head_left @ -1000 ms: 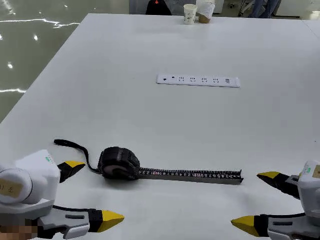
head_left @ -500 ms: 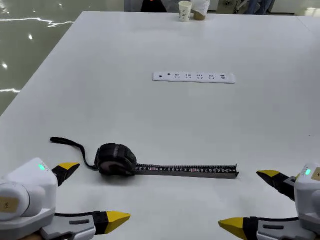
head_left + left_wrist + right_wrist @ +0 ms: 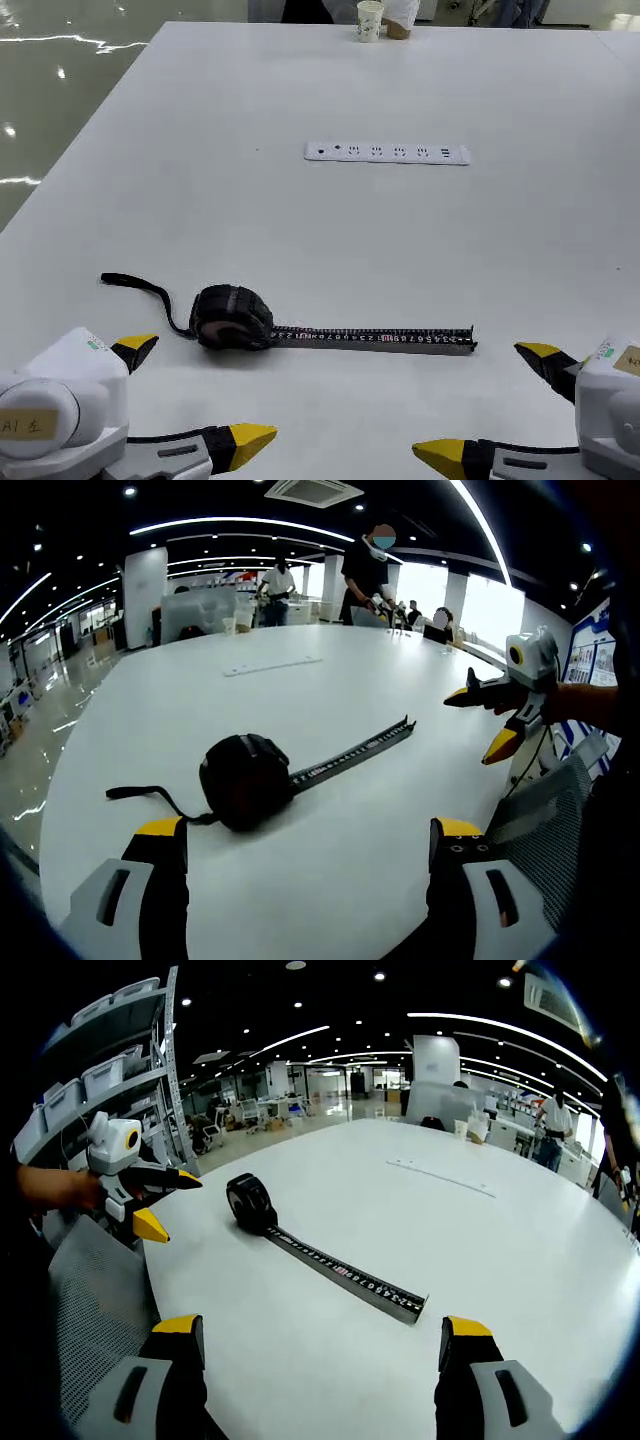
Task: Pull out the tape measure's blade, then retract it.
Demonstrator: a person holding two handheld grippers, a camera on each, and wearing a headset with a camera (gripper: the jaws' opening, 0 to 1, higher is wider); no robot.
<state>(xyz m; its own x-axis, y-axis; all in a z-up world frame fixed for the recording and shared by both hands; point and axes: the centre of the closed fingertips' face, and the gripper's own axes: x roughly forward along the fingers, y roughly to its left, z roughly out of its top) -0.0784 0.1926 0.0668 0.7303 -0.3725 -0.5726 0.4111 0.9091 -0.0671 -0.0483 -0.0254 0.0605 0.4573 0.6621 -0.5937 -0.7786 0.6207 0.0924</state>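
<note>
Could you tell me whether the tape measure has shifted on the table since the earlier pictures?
No. The tape measure lies just where it did relative to the power strip; only the camera shifted.

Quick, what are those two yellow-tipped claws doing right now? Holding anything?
Left gripper: open, holding nothing.
Right gripper: open, holding nothing.

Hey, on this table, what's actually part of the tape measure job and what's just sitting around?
For the job: tape measure, its pulled-out blade, left gripper and right gripper, both open and apart from it.
Just lying about: power strip mid-table, paper cup at the far edge.
</note>
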